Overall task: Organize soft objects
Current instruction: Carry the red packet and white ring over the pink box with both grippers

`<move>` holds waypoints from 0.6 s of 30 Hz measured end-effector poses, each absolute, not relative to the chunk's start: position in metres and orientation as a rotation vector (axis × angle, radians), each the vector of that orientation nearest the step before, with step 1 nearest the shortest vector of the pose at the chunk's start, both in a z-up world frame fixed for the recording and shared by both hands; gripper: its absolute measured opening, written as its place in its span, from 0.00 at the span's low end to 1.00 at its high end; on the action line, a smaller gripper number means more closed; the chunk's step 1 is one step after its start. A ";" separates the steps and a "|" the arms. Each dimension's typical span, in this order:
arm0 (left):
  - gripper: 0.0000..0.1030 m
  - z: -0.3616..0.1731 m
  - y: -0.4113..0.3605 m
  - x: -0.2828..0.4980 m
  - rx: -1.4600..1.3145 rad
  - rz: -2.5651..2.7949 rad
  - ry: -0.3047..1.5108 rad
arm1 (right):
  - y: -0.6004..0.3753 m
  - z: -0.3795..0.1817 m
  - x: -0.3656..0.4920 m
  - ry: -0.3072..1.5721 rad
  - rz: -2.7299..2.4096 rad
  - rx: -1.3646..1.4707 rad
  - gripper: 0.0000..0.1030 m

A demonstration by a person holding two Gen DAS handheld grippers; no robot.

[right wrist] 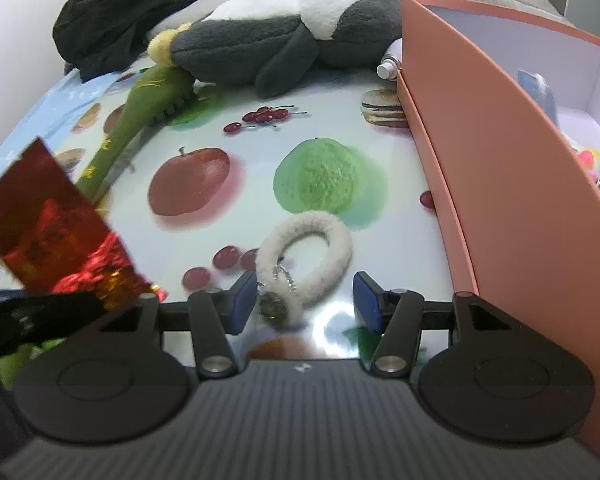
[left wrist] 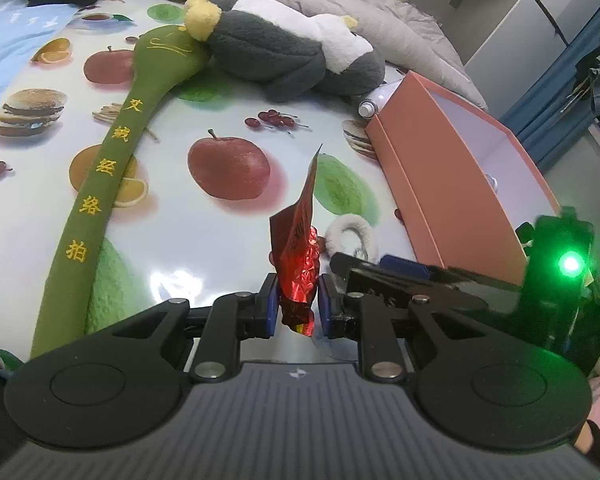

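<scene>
My left gripper [left wrist: 298, 300] is shut on a crumpled red foil packet [left wrist: 298, 248] that stands up from between its blue pads; the same red packet [right wrist: 56, 232] shows at the left of the right wrist view. My right gripper [right wrist: 304, 300] is open just above the fruit-print tablecloth [right wrist: 204, 240]. A white fluffy ring [right wrist: 332, 240] with a small metal charm [right wrist: 274, 306] lies between and just ahead of its fingers, the pads not pressing it. The fluffy ring [left wrist: 350, 226] also lies just behind the packet in the left wrist view.
An open salmon-coloured box [right wrist: 500, 160] stands right beside the right gripper, some small items inside. A grey-and-white penguin plush [right wrist: 260, 44], a long green padded stick [left wrist: 100, 176], a small white bottle [right wrist: 388, 66] and black clothing [right wrist: 120, 12] lie further back.
</scene>
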State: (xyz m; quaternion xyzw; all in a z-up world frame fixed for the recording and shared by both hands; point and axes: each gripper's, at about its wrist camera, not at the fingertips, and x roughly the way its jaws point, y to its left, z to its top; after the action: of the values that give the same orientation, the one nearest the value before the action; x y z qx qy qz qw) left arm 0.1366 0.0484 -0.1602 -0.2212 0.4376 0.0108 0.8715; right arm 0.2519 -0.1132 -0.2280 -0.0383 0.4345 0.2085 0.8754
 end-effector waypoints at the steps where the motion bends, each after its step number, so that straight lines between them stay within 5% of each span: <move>1: 0.23 -0.160 0.049 0.136 -0.460 0.023 0.915 | -0.111 -0.229 0.253 0.896 0.439 -0.090 0.54; 4: 0.23 -0.159 0.049 0.136 -0.454 0.028 0.917 | -0.107 -0.232 0.256 0.880 0.450 -0.117 0.54; 8: 0.23 -0.159 0.049 0.135 -0.451 0.032 0.917 | -0.103 -0.231 0.257 0.883 0.471 -0.148 0.25; 18: 0.23 -0.143 0.045 0.135 -0.428 0.023 0.889 | -0.110 -0.205 0.247 0.855 0.477 -0.122 0.21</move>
State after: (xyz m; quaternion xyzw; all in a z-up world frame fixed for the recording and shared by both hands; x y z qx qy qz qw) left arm 0.1352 0.0446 -0.1431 -0.2055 0.4269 0.0110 0.8806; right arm 0.2474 -0.1103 -0.2048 -0.0584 0.4105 0.2291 0.8807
